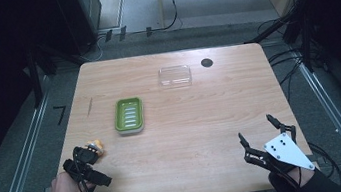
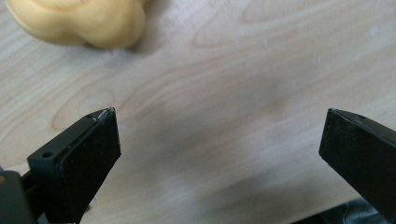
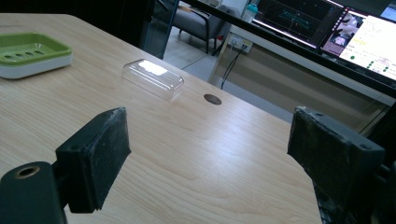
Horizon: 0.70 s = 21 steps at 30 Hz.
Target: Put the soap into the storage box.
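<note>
A small yellow-orange lump [image 2: 81,21] lies at the near left corner of the worktop [image 1: 194,138], just beside the left claw [image 1: 86,158] — in the left gripper view its long axis seems to run across the frame, though its top is cut off. The left claw is spread wide over bare wood, touching nothing. The right claw [image 1: 259,131] — also spread, empty — hovers near the front right corner, pointing towards the clear lid [image 3: 153,77] and green soap dish [image 3: 30,52]
</note>
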### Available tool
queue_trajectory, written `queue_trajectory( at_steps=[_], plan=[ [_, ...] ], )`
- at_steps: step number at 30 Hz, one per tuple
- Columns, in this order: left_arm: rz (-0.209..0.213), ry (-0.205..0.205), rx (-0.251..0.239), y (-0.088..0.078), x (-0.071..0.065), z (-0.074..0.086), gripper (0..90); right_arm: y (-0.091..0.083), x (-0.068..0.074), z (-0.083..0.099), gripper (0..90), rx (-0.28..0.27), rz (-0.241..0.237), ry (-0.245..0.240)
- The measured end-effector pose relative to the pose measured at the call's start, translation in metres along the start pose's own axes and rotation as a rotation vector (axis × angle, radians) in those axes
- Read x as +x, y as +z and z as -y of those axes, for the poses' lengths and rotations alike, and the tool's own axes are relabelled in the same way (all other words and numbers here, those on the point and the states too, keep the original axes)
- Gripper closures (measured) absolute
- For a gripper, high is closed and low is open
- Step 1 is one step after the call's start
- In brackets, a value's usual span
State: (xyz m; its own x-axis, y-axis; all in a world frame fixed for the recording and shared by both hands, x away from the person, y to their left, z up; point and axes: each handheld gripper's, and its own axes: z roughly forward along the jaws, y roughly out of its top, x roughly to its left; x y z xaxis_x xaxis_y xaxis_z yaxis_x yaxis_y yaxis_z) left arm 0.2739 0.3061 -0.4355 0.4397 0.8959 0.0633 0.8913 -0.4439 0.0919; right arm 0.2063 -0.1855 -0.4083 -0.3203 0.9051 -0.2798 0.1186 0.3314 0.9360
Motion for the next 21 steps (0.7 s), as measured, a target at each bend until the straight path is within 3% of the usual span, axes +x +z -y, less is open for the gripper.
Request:
queue_trajectory(
  at_steps=[8,21],
  plan=[
    [0.008,-0.030,-0.035,-0.002,0.012,-0.008,0.0,0.001,0.000,0.000,13.4,-0.001,-0.001,-0.004],
    [0.013,-0.020,-0.064,0.000,0.038,-0.020,0.0,0.001,0.001,0.000,13.4,0.002,-0.002,-0.005]
  ],
)
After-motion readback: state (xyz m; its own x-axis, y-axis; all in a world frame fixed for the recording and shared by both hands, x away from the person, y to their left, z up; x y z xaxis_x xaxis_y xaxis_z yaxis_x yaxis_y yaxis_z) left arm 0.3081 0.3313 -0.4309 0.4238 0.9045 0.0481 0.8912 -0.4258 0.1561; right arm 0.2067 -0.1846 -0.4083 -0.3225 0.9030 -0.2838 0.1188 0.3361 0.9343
